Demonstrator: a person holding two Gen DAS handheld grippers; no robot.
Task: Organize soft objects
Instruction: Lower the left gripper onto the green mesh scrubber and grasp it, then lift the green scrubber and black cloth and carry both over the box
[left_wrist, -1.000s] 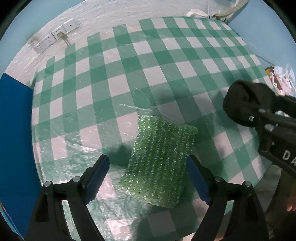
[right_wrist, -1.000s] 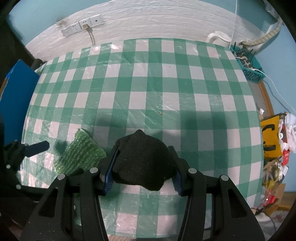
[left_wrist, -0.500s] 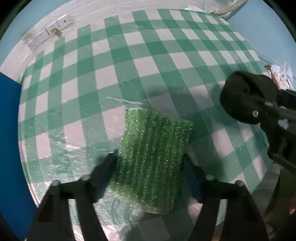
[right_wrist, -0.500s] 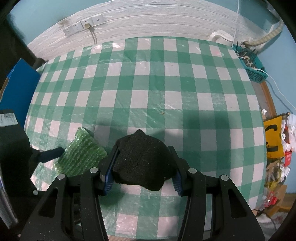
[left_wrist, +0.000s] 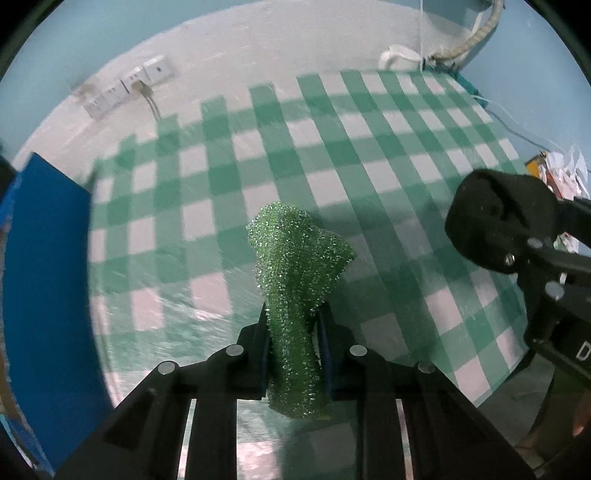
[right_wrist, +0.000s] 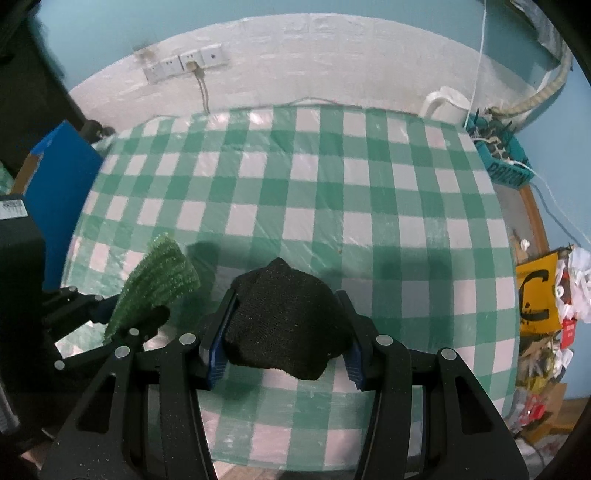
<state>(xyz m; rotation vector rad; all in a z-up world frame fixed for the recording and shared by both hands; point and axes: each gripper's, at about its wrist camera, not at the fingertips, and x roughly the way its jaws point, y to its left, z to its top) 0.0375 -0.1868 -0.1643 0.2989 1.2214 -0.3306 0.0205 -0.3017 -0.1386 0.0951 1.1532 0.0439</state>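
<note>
L tool (left_wrist: 293, 343) closing on sparkly green mesh scrubber (left_wrist: 295, 266), squeezed btwn pads above green-checked table (left_wrist: 369, 155); R tool (right_wrist: 284, 349) grips black knit cloth (right_wrist: 284, 325) just beside; blue box (left_wrist: 44, 280) left.

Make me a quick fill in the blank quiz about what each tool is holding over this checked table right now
1. The left tool pinches a sparkly scrubber coloured ____.
2. The right tool grips a knitted cloth coloured ____.
3. The tablecloth is checked in white and ____.
4. The scrubber, squeezed while the left tool's jaws are closing, sits to the ____ of the cloth in the right wrist view.

Missing words: green; black; green; left
</note>
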